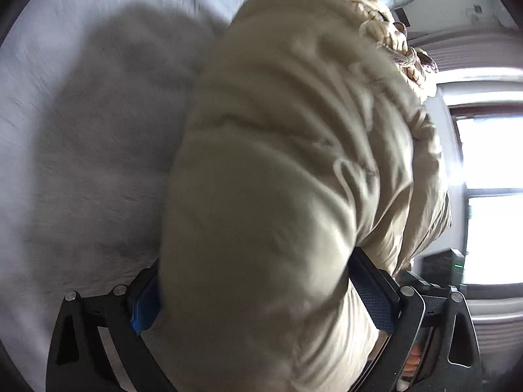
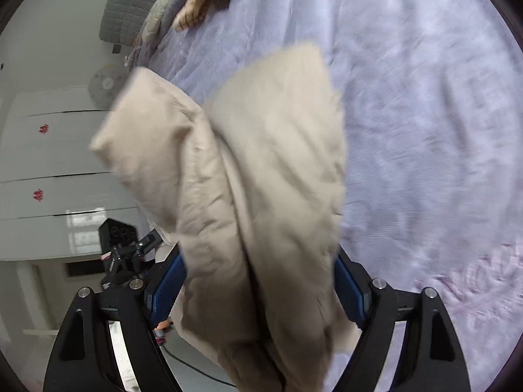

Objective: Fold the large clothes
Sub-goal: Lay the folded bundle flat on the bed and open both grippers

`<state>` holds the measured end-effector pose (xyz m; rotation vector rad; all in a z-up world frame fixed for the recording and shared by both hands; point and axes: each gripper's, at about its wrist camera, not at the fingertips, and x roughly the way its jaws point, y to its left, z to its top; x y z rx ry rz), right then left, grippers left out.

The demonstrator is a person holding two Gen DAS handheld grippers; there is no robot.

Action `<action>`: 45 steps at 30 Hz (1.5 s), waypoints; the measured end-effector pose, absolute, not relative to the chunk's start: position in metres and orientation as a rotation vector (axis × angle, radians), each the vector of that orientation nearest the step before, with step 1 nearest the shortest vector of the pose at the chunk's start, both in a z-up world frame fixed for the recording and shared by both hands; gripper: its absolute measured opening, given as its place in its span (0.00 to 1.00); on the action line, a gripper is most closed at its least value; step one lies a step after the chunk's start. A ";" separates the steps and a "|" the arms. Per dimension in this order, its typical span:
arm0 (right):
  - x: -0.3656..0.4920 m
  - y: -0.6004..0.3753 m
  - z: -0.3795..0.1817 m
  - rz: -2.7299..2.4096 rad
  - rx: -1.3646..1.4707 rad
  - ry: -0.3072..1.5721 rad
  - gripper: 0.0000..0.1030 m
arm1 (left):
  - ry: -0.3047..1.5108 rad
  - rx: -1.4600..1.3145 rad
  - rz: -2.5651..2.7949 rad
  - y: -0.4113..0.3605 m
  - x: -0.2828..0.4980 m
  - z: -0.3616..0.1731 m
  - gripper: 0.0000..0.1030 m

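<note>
A large beige garment hangs in front of the left wrist camera, with a drawstring cord at its top right. A thick fold of it lies between the wide-spread jaws of my left gripper. The blue pads show bare faces and do not seem to press the cloth. In the right wrist view the same beige garment is bunched into two folds above the bed. My right gripper is shut on that thick bundle, its pads against the cloth on both sides.
A bed with a lavender cover lies under both grippers. More clothes lie by the grey quilted headboard. White wardrobe doors and a black camera mount are to the left. A bright window is at the right.
</note>
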<state>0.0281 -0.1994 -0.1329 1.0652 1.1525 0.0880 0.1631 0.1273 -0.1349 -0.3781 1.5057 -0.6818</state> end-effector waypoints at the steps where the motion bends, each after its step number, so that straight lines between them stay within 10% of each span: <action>1: 0.022 -0.205 -0.120 0.053 1.035 1.128 0.82 | 1.470 -0.341 -0.661 0.127 0.161 -0.123 0.97; 6: 0.014 -0.220 -0.063 0.039 0.959 1.002 0.69 | 1.283 -0.169 -0.615 0.114 0.164 -0.063 0.97; 9: 0.041 -0.186 -0.046 0.117 0.929 1.011 0.35 | 1.216 -0.115 -0.634 0.107 0.193 -0.040 0.97; 12: 0.044 -0.130 -0.052 0.145 0.784 1.130 0.26 | 1.166 -0.047 -0.700 0.077 0.198 -0.025 0.97; 25: 0.022 -0.110 -0.135 -0.108 0.665 1.298 0.26 | 1.132 0.460 -0.542 -0.062 0.188 -0.085 0.99; 45: -0.037 -0.148 -0.072 -0.088 0.677 1.314 0.53 | 1.220 0.240 -0.593 0.126 0.088 0.013 0.98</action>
